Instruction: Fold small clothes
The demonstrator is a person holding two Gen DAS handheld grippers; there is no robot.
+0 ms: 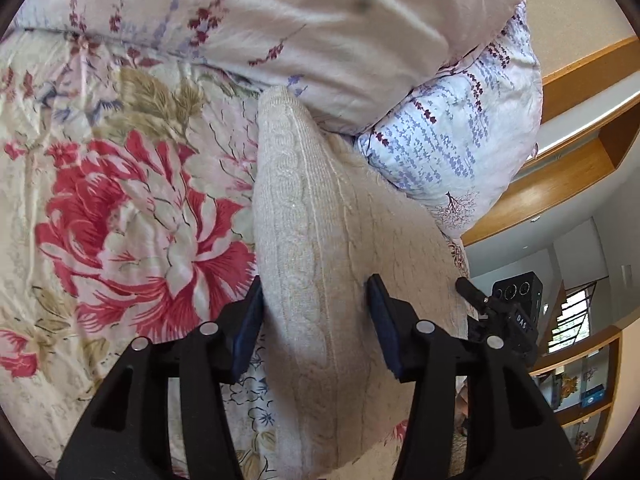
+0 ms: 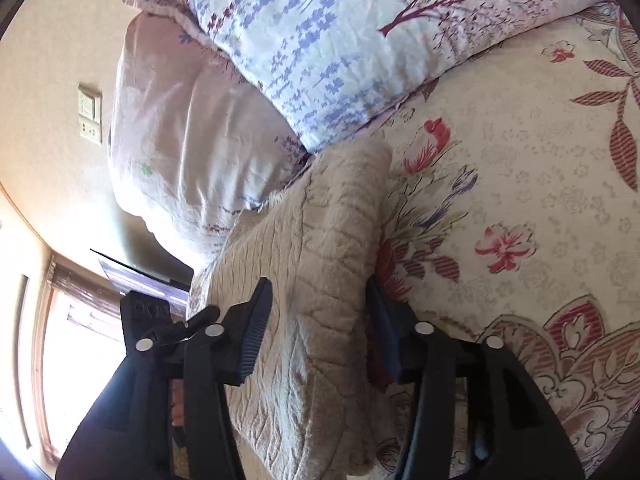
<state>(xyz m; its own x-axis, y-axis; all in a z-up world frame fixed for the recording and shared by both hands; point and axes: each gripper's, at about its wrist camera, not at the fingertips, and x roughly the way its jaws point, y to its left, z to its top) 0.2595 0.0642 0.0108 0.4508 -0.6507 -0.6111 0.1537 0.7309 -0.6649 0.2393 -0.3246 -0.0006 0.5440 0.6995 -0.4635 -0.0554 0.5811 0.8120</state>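
- A cream bedspread with large red and pink printed flowers (image 1: 120, 208) covers the bed and carries everything else; it fills the left of the left wrist view and the right of the right wrist view (image 2: 520, 200).
- Two pillows lie at the head edge of the bed: a pale pink pillow with sparse purple sprigs (image 1: 280, 28) and, overlapping it, a white pillow printed with lavender stalks and a dark red tree (image 1: 452, 132). Both also show in the right wrist view, pink (image 2: 180, 132) and white (image 2: 320, 40).
- A beige cable-knit sweater (image 1: 320, 240) is raised into a thick fold in the middle of the bed, its far end touching the pillows (image 2: 312, 240).
- The left gripper (image 1: 316, 312) has its blue-padded jaws about half spread, one on each side of the knitted fold, both pads pressed against the fabric.
- The right gripper (image 2: 320, 320) clasps the same fold from the other end, at a similar half-wide spread, with the knit bunched between its pads.
- The right gripper's black camera block (image 1: 516, 308) shows just beyond the sweater in the left wrist view.
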